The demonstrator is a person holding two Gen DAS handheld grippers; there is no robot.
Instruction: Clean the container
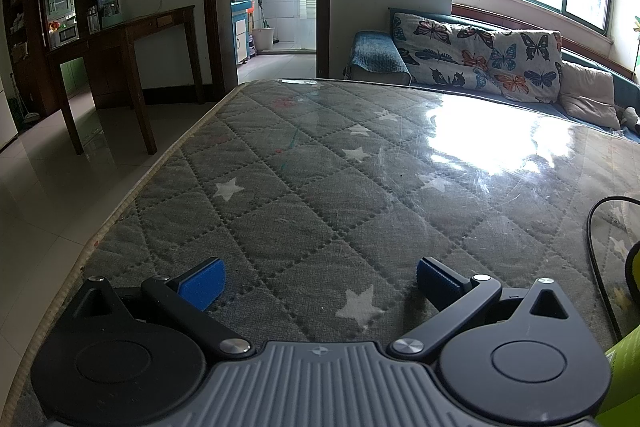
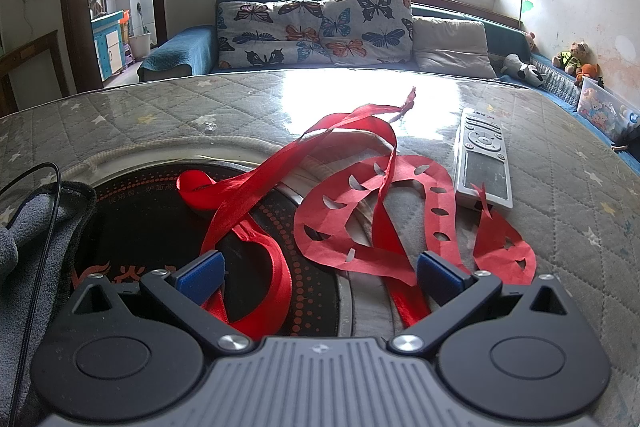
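Both grippers wide and empty over the cluttered table

The right gripper [image 2: 320,273] hovers spread above a shiny red satin ribbon [image 2: 248,203] and red cut-paper strips [image 2: 400,195] strewn over the round black built-in cooker plate [image 2: 152,223], probably what needs clearing; no container as such shows. The left gripper [image 1: 320,279] waits apart over the grey star-quilted, glass-topped table [image 1: 320,167]. A butterfly-cushioned sofa [image 2: 316,27] sits beyond.

Ribbon [image 2: 240,203] lies across the cooktop [image 2: 160,227], remote [image 2: 484,163] to its right.
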